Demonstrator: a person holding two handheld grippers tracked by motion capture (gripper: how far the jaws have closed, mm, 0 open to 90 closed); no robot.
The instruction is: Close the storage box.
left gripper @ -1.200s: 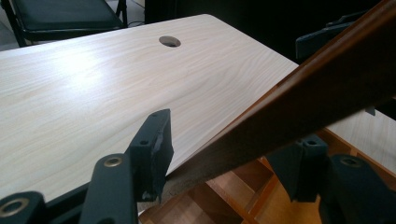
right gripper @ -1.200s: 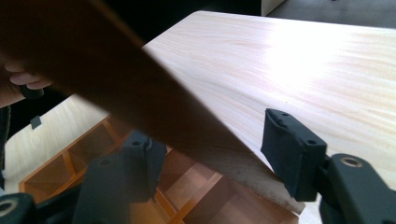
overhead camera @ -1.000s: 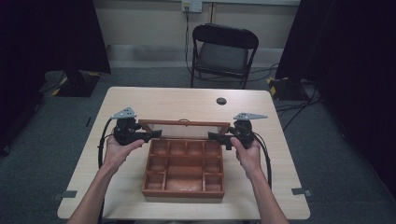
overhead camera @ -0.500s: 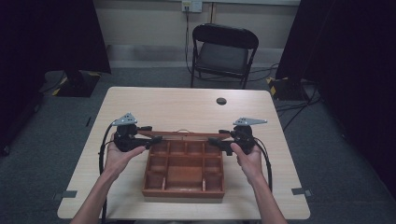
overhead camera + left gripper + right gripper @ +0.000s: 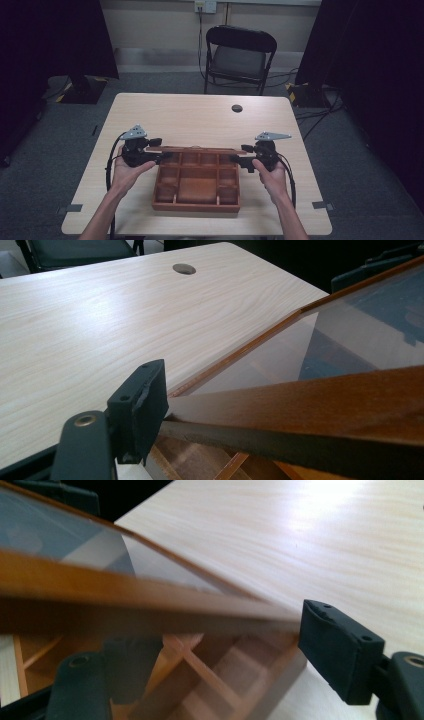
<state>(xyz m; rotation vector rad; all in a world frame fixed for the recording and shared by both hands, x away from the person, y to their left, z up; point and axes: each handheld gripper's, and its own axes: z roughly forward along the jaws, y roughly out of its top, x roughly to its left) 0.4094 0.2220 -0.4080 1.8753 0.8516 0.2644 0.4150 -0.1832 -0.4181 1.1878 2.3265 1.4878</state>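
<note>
Since a second ago the lid [image 5: 196, 149] of the wooden box [image 5: 196, 181] has sunk from a raised tilt to lie folded back behind the open compartments, and both hands have come lower with it. The left gripper [image 5: 159, 157] has its jaws just opened wider; in the left gripper view the lid's wooden frame [image 5: 300, 405] runs between them, its corner right beside the one pad that shows [image 5: 137, 407], and I cannot tell whether that pad bears on it. The right gripper [image 5: 239, 161] has likewise been spreading its jaws; in the right gripper view the lid frame [image 5: 150, 600] crosses between the two pads, and the right-hand pad [image 5: 340, 647] stands just off its end, so the hold looks let go. Beyond the jaws lies the bare table [image 5: 100, 315].

Judging from this, opening the box is all but done: the glass-panelled lid is swung back and the divided tray lies exposed. What seems left is to draw both grippers clear of the frame and let the lid rest by itself
</note>
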